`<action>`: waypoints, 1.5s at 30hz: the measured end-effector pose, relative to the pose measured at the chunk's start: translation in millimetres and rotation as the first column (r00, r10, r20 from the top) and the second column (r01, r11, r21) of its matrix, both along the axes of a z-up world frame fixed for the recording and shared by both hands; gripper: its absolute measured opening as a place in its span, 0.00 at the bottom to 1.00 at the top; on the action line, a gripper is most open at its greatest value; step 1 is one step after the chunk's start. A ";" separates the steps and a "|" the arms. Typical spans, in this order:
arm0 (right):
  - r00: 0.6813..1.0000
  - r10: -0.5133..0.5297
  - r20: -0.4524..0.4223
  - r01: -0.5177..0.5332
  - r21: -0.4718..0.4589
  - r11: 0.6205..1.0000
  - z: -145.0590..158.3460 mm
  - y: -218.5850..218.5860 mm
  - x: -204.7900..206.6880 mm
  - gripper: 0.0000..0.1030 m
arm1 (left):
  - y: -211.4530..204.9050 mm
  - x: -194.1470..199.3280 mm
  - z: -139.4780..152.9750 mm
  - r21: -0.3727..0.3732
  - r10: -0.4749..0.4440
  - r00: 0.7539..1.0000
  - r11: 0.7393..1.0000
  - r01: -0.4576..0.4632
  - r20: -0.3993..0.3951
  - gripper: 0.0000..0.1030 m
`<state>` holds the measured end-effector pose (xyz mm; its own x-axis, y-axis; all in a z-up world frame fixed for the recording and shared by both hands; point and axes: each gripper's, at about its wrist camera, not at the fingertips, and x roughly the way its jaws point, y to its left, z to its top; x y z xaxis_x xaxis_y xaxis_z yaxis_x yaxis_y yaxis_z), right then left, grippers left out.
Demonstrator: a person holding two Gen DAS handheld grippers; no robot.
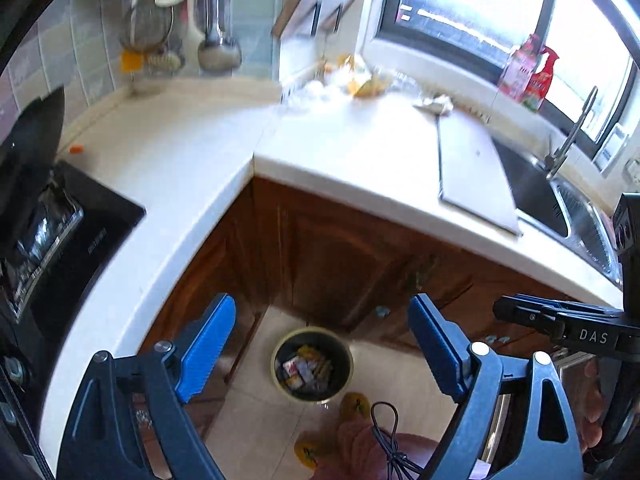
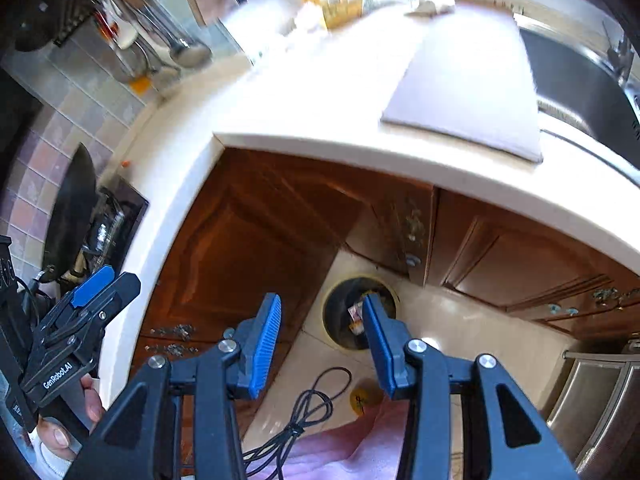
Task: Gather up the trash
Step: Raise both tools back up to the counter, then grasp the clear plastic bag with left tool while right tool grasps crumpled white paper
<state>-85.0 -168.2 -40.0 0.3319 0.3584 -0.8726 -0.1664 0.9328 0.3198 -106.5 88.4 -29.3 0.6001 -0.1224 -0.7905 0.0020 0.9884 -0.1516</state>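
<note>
- Left wrist view: left gripper [image 1: 320, 344] jaws spread wide, nothing between the blue pads [image 1: 208, 344].
- Trash bin [image 1: 312, 364] on the tiled floor seen straight through the gap, at the foot of the brown corner cabinets [image 1: 328, 256]; wrappers and packets [image 1: 306, 370] inside it.
- White L-shaped countertop [image 1: 192, 168] above the cabinets; loose trash pile [image 1: 356, 80] at the back corner under the window, blurred, yellowish and white bits.
- Small orange scrap [image 1: 76, 149] on the counter near the black stove [image 1: 80, 232].
- Grey cutting board [image 1: 472, 172] lying flat just beside the steel sink [image 1: 560, 208]; crumpled paper [image 1: 436, 105] at its far end.
- Right gripper [image 1: 560, 320] enters from the right edge, side-on; its gap not readable here.
- Yellow slippers [image 1: 354, 404] and a black cable [image 1: 386, 432] at the bottom.
- Right wrist view: right gripper [image 2: 320, 340] jaws partly apart, empty; pads press on nothing.
- Trash bin [image 2: 344, 320] on the floor behind the right-hand finger, partly hidden by it.
- Left gripper [image 2: 84, 292] at the left edge, held by a hand [image 2: 60, 428].
- Trash pile [image 2: 336, 4] still on the counter's far corner; cutting board [image 2: 472, 76] next to the sink [image 2: 576, 80].
- Pink sleeve or clothing [image 2: 344, 452] and coiled cable [image 2: 308, 408] at the bottom.
</note>
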 end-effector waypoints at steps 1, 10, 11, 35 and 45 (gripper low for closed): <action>1.000 -0.001 0.016 0.001 0.002 1.000 7.0 -0.7 -1.6 0.42 | -0.3 -0.6 7.3 0.002 -0.005 1.000 1.000 0.005 0.015 0.86; 0.993 -0.033 0.116 0.028 0.040 0.999 60.1 -16.9 0.6 0.42 | -10.8 8.2 53.1 0.058 -0.025 0.992 0.998 0.018 0.127 0.88; 0.991 -0.040 0.127 0.034 0.047 0.998 64.6 -19.5 3.9 0.42 | -11.1 11.3 57.9 0.063 -0.027 0.990 0.998 0.018 0.138 0.88; 0.946 -0.273 0.174 0.236 0.207 0.949 114.7 -127.3 282.0 0.50 | -46.7 284.7 57.5 0.278 0.012 0.988 0.959 -0.055 0.155 0.96; 0.912 -0.410 0.027 0.388 0.274 0.880 19.1 -163.9 428.2 0.50 | -43.5 419.9 -32.3 0.248 0.145 0.989 0.958 -0.146 0.021 0.96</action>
